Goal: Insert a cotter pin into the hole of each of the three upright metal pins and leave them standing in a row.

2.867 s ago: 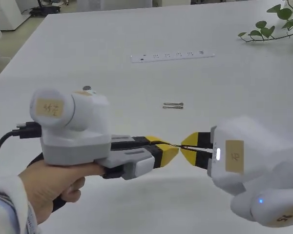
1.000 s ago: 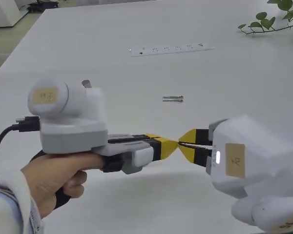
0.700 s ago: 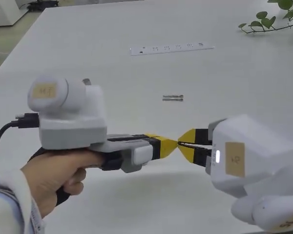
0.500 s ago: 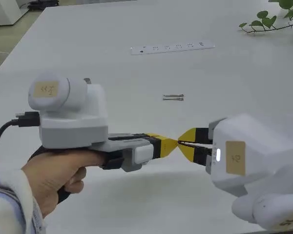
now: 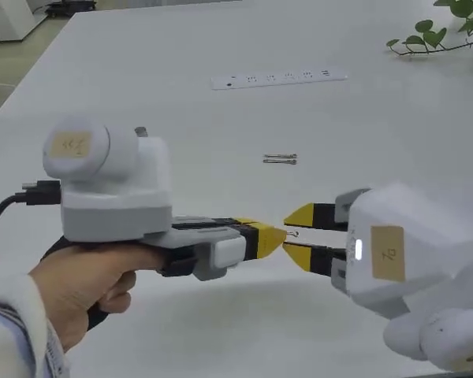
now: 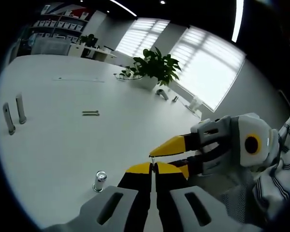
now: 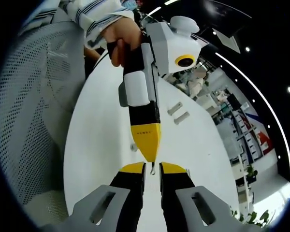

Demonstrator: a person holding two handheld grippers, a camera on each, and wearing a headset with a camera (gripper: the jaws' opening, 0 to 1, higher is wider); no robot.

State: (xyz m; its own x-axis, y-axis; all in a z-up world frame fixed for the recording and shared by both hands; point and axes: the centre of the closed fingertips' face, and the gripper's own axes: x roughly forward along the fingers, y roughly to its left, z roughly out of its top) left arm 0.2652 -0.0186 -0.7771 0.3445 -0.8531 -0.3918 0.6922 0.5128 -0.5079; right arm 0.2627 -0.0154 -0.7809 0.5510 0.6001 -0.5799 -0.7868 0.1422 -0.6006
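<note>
Left jaws: the left gripper (image 5: 274,235) has its yellow tips pressed together on a cotter pin (image 5: 291,233). The pin's looped end sticks out past the tips.
Right jaws: the right gripper (image 7: 152,175) stands parted, one jaw on each side of that loop. In the head view there is a clear gap above and below the loop, and neither jaw appears to touch it.
Left pose: a hand (image 5: 79,287) grips the handle. The left gripper sits roughly level above the table (image 5: 181,47) and points to the person's right.
Right pose: it is nose to nose with the left gripper and points back at it, the tips almost meeting.
Upright metal pins: in the left gripper view the first upright pin (image 6: 99,181) stands on the table just left of the left gripper's jaws. The second upright pin (image 6: 21,108) and third upright pin (image 6: 8,118) stand side by side well to the left of the left gripper.
Spare cotter pins (image 5: 280,159): two lie side by side on the table beyond the left gripper's tips.
Room: white tabletop runs on from the left gripper to a power strip (image 5: 280,78), with a plant (image 5: 437,35) far off to the right.
Edge: a mesh chair (image 7: 29,106) stands by the table edge behind the left gripper's hand.
</note>
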